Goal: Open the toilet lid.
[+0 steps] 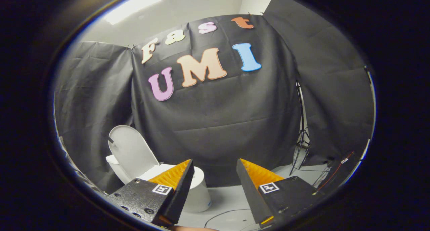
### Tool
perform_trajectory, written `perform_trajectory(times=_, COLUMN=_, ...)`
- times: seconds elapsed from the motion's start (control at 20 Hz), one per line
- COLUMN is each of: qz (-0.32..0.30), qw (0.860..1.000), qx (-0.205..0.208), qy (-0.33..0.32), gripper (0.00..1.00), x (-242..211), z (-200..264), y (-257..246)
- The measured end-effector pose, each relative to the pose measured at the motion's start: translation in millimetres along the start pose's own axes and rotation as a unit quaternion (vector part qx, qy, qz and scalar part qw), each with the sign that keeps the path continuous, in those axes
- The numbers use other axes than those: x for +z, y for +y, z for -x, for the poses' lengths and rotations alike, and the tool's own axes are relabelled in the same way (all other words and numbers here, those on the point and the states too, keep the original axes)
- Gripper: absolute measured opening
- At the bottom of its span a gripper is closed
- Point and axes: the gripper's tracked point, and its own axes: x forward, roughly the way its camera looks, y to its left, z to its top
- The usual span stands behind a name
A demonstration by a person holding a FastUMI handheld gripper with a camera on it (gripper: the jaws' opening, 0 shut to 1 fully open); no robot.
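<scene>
Your gripper [215, 165] has its fingers set wide apart, holding and touching nothing. The toilet [198, 194] sits beyond the left finger at ten o'clock, its lid [131, 149] standing upright against the black cloth wall [218, 123]. A tripod [301, 137] stands at two o'clock, cables [221, 215] on the floor.

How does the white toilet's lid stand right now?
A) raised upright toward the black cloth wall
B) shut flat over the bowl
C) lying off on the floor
A: the white toilet lid stands raised behind the bowl, beyond the open gripper, whose fingers hold nothing.
</scene>
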Motion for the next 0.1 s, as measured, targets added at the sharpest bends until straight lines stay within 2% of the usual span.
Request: perform_trajectory(times=0.1, qz=0.003, qw=1.0, qx=0.003, qy=-0.009, gripper=0.8, x=0.5, z=-0.5, y=2.1)
